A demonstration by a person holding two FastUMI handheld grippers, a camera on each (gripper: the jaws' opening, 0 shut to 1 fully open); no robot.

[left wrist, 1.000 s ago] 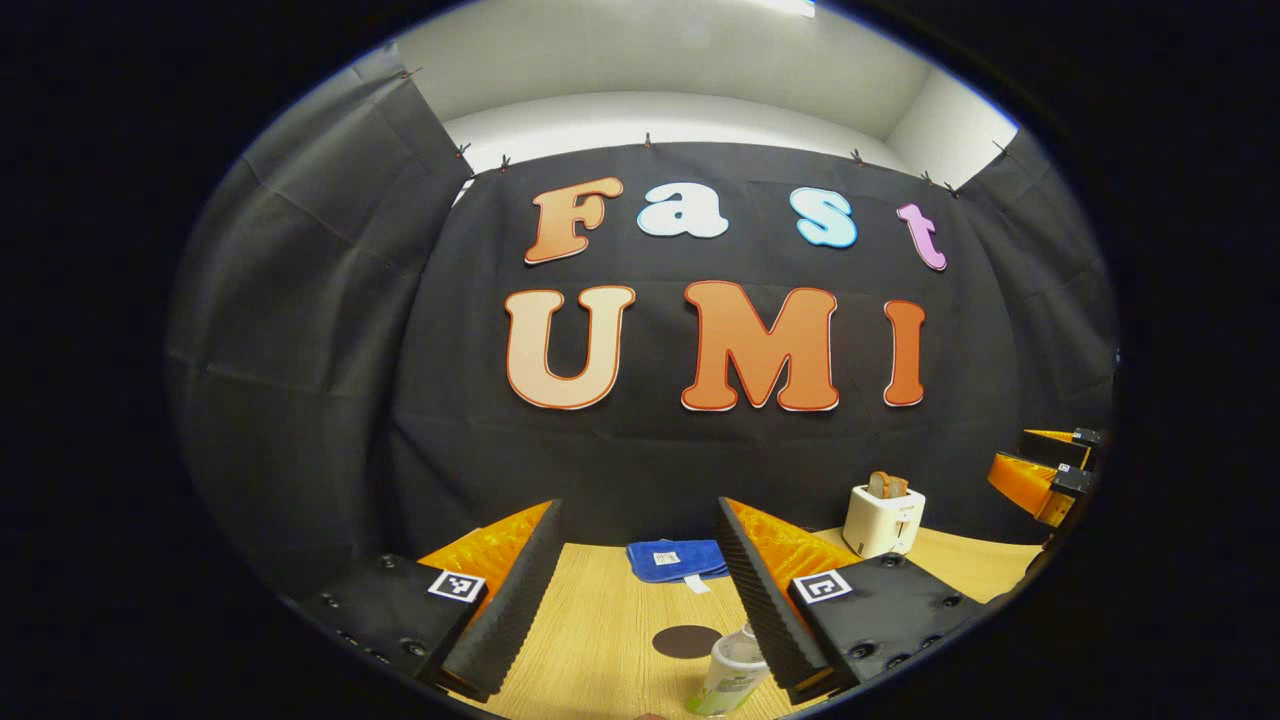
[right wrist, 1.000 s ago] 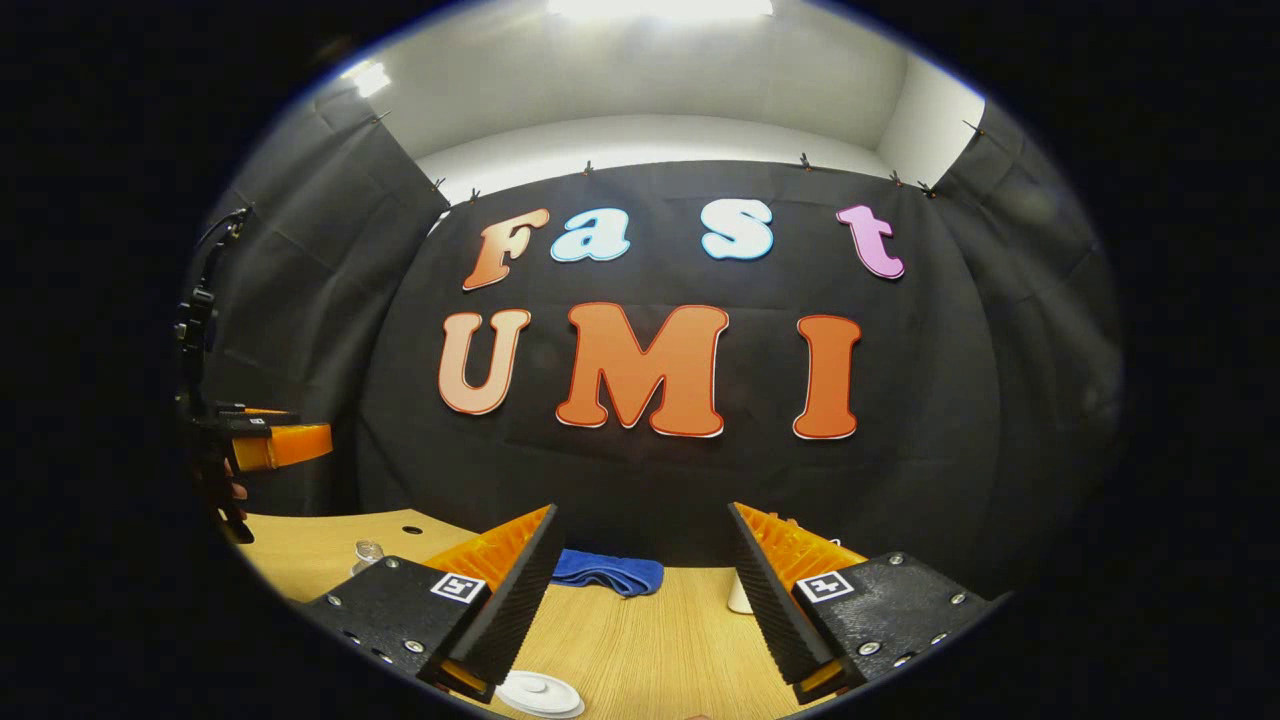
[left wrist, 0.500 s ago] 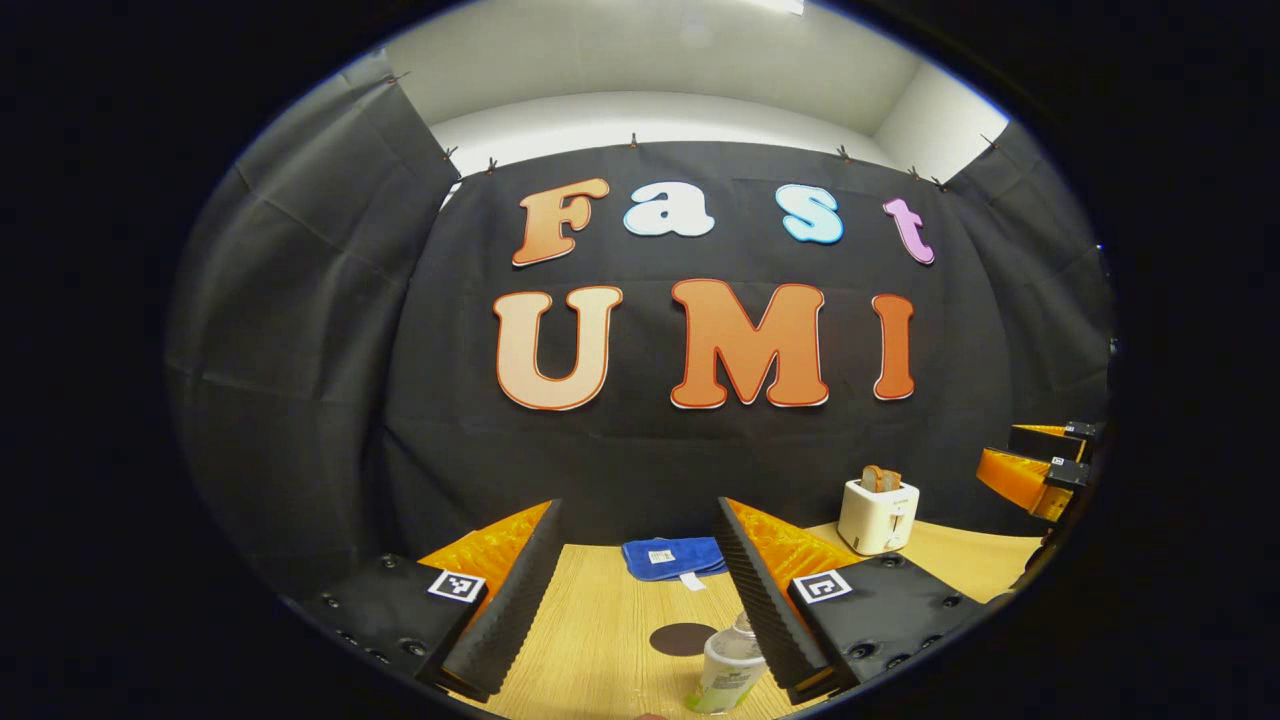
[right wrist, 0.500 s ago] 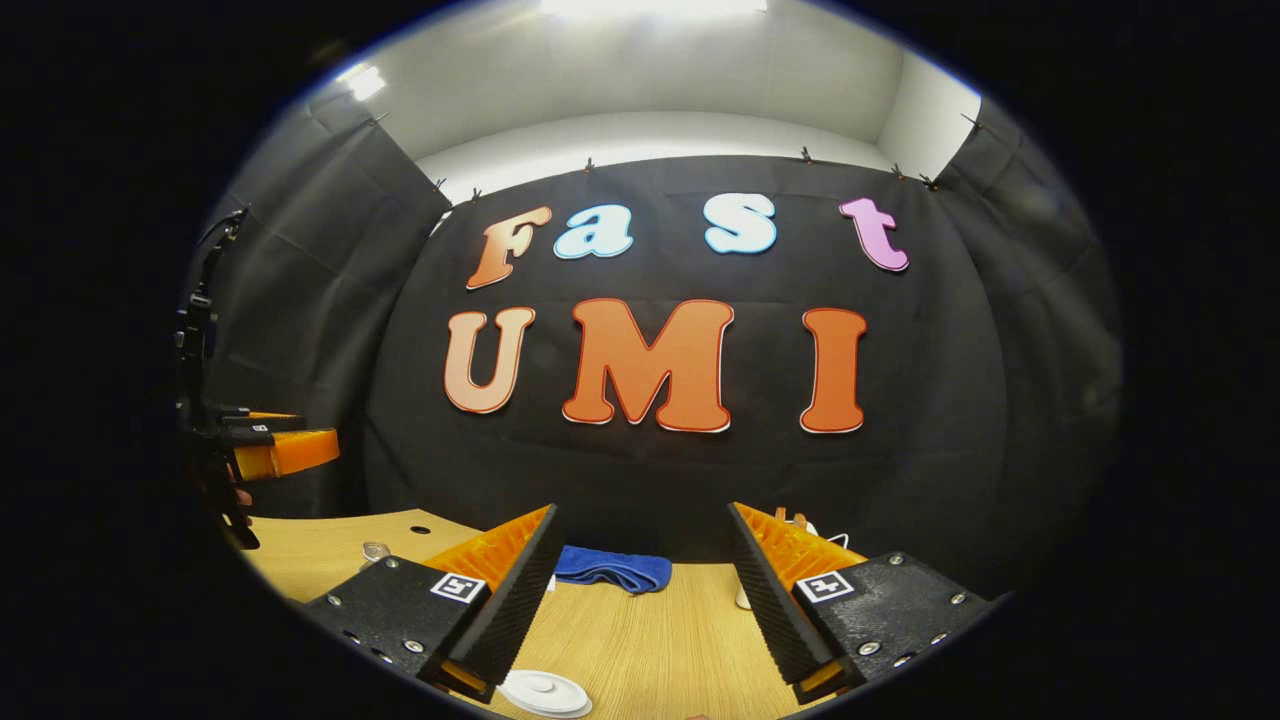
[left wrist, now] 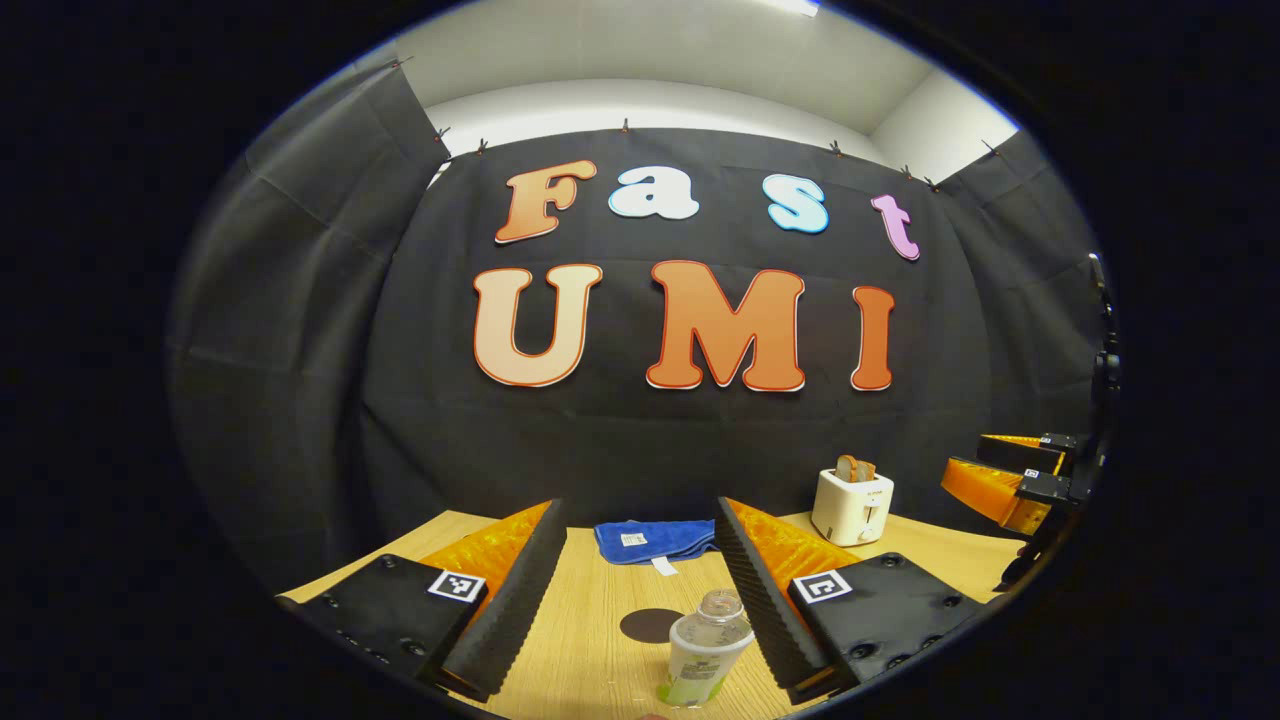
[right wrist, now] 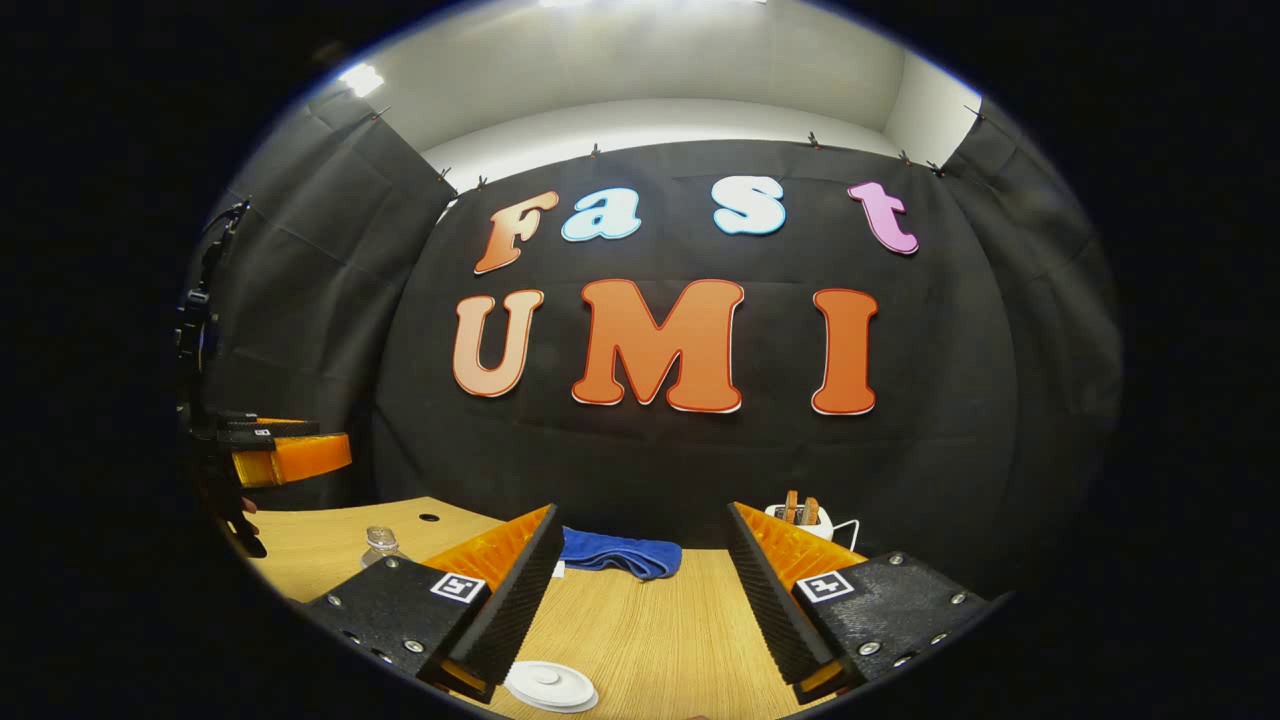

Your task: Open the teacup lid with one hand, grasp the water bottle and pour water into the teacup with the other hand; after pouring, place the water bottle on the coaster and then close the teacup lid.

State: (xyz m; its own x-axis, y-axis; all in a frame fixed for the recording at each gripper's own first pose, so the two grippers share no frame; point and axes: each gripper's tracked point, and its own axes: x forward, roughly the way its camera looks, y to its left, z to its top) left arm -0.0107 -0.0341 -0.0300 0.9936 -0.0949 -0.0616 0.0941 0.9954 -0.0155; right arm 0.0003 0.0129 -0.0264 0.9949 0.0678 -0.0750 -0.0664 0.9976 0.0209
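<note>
The wooden table (left wrist: 610, 640) fills the bottom of both views, with the black booth wall behind it. In the left gripper view, the left gripper (left wrist: 640, 590) is above the table and its two fingers are spread wide apart, holding nothing. In the right gripper view, the right gripper (right wrist: 640, 600) is also above the table with its fingers wide apart and nothing between them. Each gripper is also visible in the other's view, far at the side: the right gripper at the right edge of the left gripper view, the left gripper at the left edge of the right gripper view, both raised over the table.

A blue cloth (left wrist: 650, 540) lies at the back of the table, near the wall. A white toaster (left wrist: 852, 505) with bread slices in it stands to the right of the cloth in the left gripper view.

The water bottle (left wrist: 705, 650) stands upright on the table, between the left gripper's fingers in the picture and close to the right one; it is not gripped. Just behind it lies the dark round coaster (left wrist: 648, 626), flat on the table, and the bottle is not on it.

The white teacup lid (right wrist: 550, 686) is seen low in the right gripper view, near the left finger. The cup below it is hidden, so I cannot tell if the lid sits on it.
</note>
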